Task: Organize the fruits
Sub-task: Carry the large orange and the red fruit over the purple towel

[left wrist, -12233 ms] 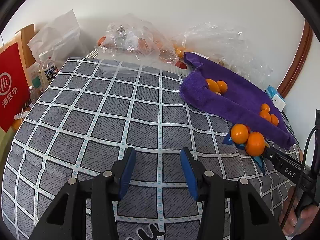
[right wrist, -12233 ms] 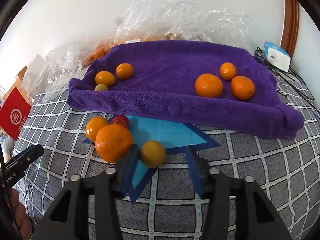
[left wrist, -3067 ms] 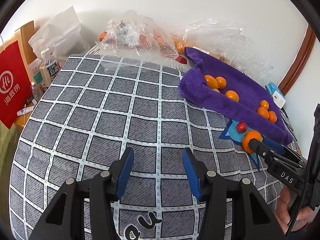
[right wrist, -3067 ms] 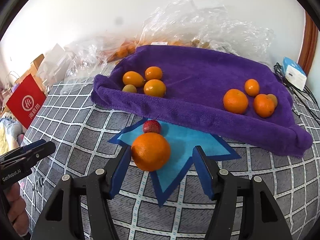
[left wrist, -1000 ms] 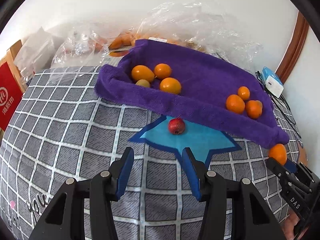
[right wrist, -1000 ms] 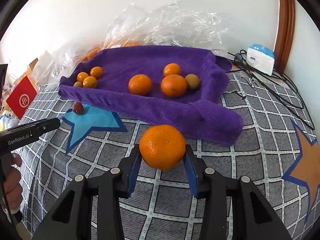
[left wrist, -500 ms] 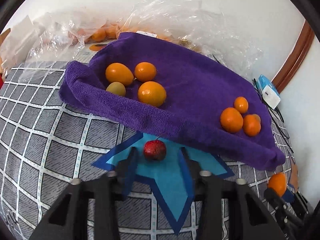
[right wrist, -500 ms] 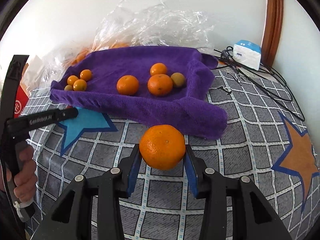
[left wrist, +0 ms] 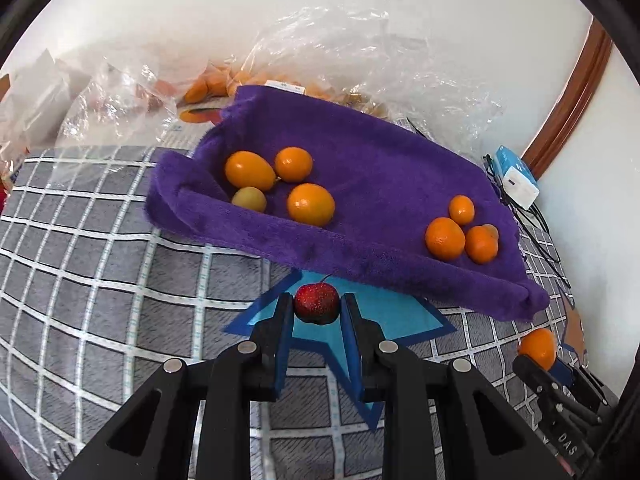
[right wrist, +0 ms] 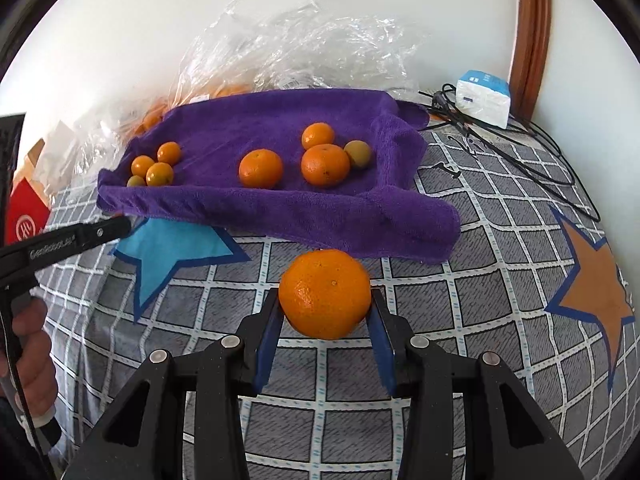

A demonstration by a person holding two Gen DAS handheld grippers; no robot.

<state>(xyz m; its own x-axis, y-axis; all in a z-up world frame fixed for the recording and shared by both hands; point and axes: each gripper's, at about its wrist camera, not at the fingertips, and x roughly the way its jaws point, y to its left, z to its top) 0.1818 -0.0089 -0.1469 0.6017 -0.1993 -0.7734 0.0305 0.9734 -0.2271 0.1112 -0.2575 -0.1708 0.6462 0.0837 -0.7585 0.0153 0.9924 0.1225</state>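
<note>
A small red fruit [left wrist: 317, 303] sits on a blue star print [left wrist: 384, 316] in front of the purple towel [left wrist: 360, 152]. My left gripper [left wrist: 316, 306] has its blue pads touching the red fruit on both sides. My right gripper [right wrist: 325, 300] is shut on a large orange [right wrist: 325, 293], held above the checked cover in front of the towel [right wrist: 280, 136]; that orange also shows in the left wrist view [left wrist: 537, 348]. On the towel lie several small oranges in two groups, one at the left [left wrist: 311, 204] and one at the right [left wrist: 445, 238].
Crumpled clear plastic bags [left wrist: 360, 40] with more fruit lie behind the towel by the wall. A white and blue box [right wrist: 484, 98] and black cables [right wrist: 520, 148] are at the right. A red box [right wrist: 26, 216] stands at the left. An orange star print [right wrist: 596, 292] is at the right.
My left gripper has moved forward to the red fruit and closed its pads onto it. My right gripper keeps hold of the large orange and has shifted slightly.
</note>
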